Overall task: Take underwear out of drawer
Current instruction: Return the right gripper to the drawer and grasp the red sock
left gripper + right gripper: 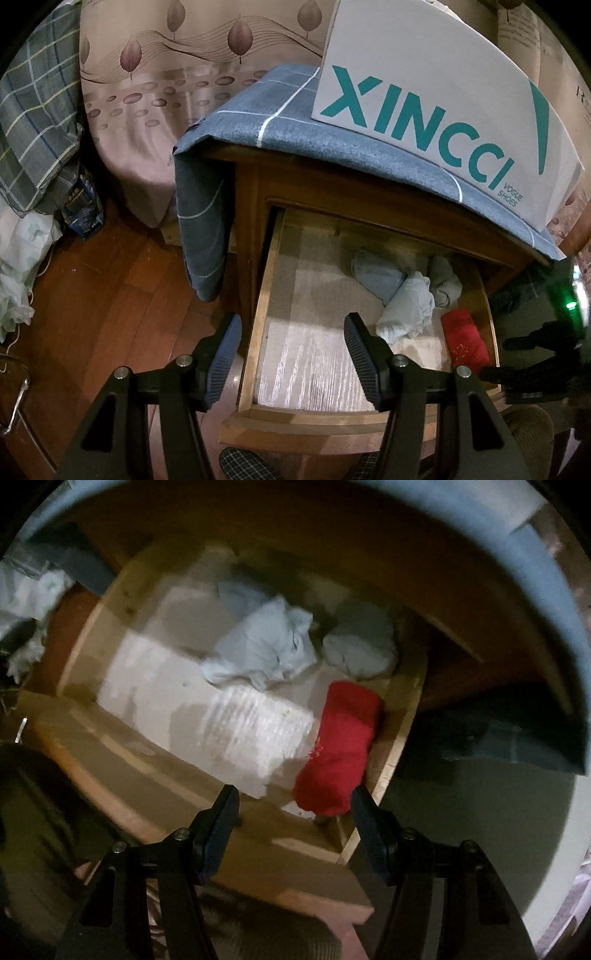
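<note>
A bed (147,122) draped in a pinkish leaf-patterned cover fills the far left of the left wrist view, with a wooden floor (110,295) in front of it. To its right stands a wooden nightstand (255,184), its top covered by a blue checked cloth (258,110) that hangs down the left side. On that cloth rests a white shoe box (424,103) printed with teal letters.

The nightstand's drawer (258,325) is pulled out toward the viewer, and a pale liner covers its bottom. At the far right of the drawer lies a crumpled light blue underwear (406,310), bunched against a rolled blue garment (376,273) on its far left and a grey folded piece (445,280) on its right. Near the drawer's right wall lies a red folded cloth (465,339), just beside the underwear but nearer.

The left gripper (293,332) hovers over the drawer's near left corner, its fingers spread apart with nothing between them. The right gripper (295,805) points down over the drawer's near right corner, also spread and empty; the near end of the red folded cloth (343,746) shows between its fingertips, below them. The right wrist view is blurred.
</note>
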Motion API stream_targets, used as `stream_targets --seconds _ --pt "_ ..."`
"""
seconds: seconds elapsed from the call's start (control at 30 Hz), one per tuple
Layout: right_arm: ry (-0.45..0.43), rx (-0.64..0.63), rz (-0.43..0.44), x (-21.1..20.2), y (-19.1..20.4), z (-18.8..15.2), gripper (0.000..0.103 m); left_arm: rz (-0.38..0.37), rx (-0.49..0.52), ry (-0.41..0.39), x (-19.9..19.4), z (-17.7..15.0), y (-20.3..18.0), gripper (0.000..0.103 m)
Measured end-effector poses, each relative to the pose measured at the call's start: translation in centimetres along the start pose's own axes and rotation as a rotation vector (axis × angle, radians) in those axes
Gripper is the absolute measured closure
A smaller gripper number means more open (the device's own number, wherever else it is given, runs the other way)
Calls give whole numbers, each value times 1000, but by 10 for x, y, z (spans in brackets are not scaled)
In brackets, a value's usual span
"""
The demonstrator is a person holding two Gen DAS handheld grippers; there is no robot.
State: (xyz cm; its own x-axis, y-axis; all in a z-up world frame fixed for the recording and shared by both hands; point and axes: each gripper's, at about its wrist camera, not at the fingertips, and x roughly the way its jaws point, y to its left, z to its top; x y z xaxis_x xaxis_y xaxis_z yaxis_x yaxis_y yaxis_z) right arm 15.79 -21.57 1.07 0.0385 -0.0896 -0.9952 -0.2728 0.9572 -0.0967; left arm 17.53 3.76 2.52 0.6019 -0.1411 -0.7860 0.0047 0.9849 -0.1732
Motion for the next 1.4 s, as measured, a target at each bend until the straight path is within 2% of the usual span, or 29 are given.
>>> stream_targets --seconds 0.37,0.77,0.83,0.97,1.07,1.17,1.23,1.4 --pt "80 -41 -107 48 -10 26 43 -5 1 8 2 0 1 44" --pt "178 -58 -65 90 -18 42 42 -13 -9 15 4 2 4 44" --pt "185 -60 -53 93 -18 44 36 -11 -11 16 5 2 4 44" --pt "196 -73 -41 97 -17 47 32 -11 -11 19 5 2 3 44" --pt "193 -95 -64 99 -13 46 37 -11 -9 19 5 2 4 44" --pt "187 -107 -105 103 -6 47 48 -12 -11 20 5 2 4 44" --pt "189 -113 -126 105 -5 43 59 -11 -12 20 5 2 4 44" --pt "174 -84 -125 103 -10 36 72 -8 -6 19 5 1 3 44"
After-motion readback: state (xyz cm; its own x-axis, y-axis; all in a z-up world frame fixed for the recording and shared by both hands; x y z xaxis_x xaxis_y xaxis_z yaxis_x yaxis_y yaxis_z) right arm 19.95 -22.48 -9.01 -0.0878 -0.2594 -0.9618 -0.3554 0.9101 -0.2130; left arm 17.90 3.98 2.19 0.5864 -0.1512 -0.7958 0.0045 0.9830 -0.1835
